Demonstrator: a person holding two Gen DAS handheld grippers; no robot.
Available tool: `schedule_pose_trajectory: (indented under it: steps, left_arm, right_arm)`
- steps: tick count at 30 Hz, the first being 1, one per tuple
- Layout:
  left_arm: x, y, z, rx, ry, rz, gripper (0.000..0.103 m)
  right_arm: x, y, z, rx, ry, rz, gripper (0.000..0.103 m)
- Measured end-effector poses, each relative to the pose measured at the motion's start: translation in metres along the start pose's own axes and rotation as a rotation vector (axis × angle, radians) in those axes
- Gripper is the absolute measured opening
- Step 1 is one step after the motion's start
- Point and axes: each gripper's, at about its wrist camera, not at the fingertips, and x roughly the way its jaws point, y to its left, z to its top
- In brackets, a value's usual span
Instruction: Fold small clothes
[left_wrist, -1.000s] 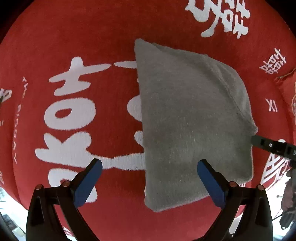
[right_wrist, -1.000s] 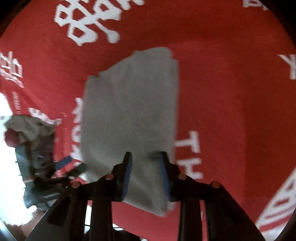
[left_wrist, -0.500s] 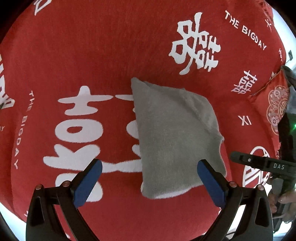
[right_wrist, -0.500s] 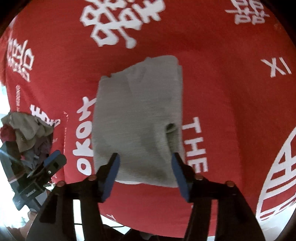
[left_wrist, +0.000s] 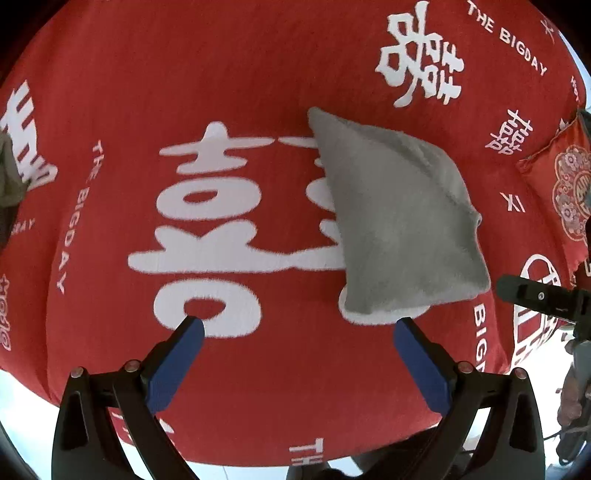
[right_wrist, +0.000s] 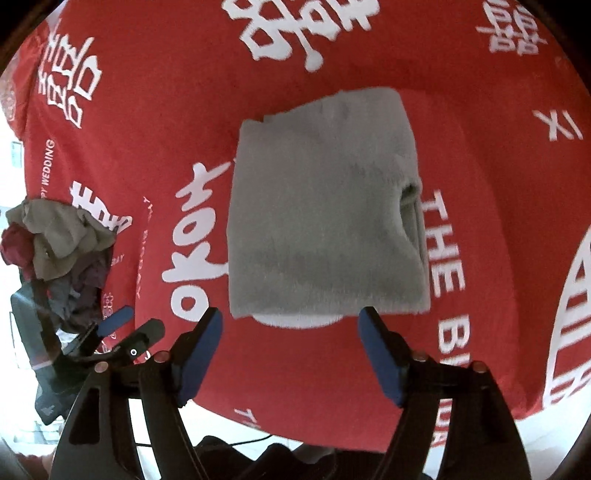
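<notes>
The grey garment (right_wrist: 325, 206) is fuzzy and folded into a compact rectangle. It lies flat on the red cloth (right_wrist: 480, 166), with an open cuff at its right edge.

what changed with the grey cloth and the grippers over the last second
The right gripper let go of the folded grey fleece cloth; its jaws have just been opening, and both grippers drew back. The left gripper stayed open. The cloth stayed folded on the red printed blanket.

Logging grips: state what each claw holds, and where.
Nothing. Left claw and right claw stand open, clear of the folded grey garment.
</notes>
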Motion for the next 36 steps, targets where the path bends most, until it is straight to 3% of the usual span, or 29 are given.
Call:
schedule_pose_trajectory:
  steps: [8, 14, 26, 36]
  left_arm:
    - [0.015, 0.003, 0.002, -0.044, 0.049, 0.045, 0.103]
    - [0.033, -0.027, 0.026, -0.05, 0.078, 0.07, 0.103]
    - [0.068, -0.083, 0.058, -0.064, 0.153, 0.037, 0.103]
    - [0.072, -0.074, 0.062, -0.093, 0.168, 0.083, 0.103]
  right_arm:
    - [0.004, -0.022, 0.005, 0.072, 0.059, -0.008, 0.079]
    - [0.0, -0.043, 0.038, 0.026, 0.087, -0.024, 0.079]
    - [-0.012, -0.098, 0.092, 0.031, 0.107, -0.035, 0.079]
    - [-0.001, -0.115, 0.107, 0.042, 0.132, 0.002, 0.079]
